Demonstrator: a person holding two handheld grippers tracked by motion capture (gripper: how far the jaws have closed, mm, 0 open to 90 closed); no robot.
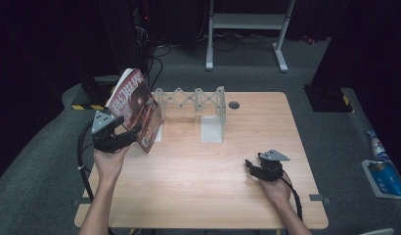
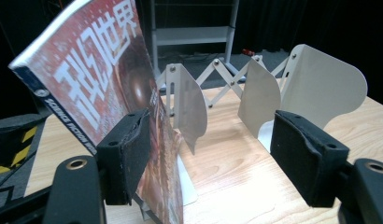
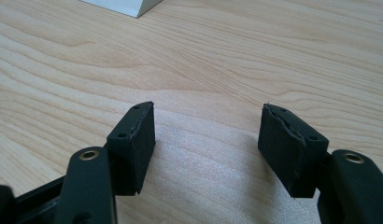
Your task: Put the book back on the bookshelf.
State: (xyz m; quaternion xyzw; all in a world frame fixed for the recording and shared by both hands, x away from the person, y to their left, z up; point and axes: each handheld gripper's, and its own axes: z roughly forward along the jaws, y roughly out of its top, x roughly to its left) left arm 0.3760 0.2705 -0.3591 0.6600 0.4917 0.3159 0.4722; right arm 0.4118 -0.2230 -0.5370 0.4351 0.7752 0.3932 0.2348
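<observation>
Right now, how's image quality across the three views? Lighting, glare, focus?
High view: the wooden table is evenly lit and the surroundings fall to near black; soft overall. Left gripper view: the magazine cover shows a mild sheen, its title stays readable, the white expanding bookend rack is bright but not blown out, and the near pads are slightly soft. Right gripper view: wood grain sharp, with a pale glare patch between the pads.

The magazine [image 2: 101, 74] has a dark red, mottled cover with large white characters and a dark blue spine lettered in white. The folding book rack [image 2: 269, 88] is white, possibly pale grey. The counter [image 1: 198, 166] is light wood grain. Both grippers' jaws are black.
</observation>
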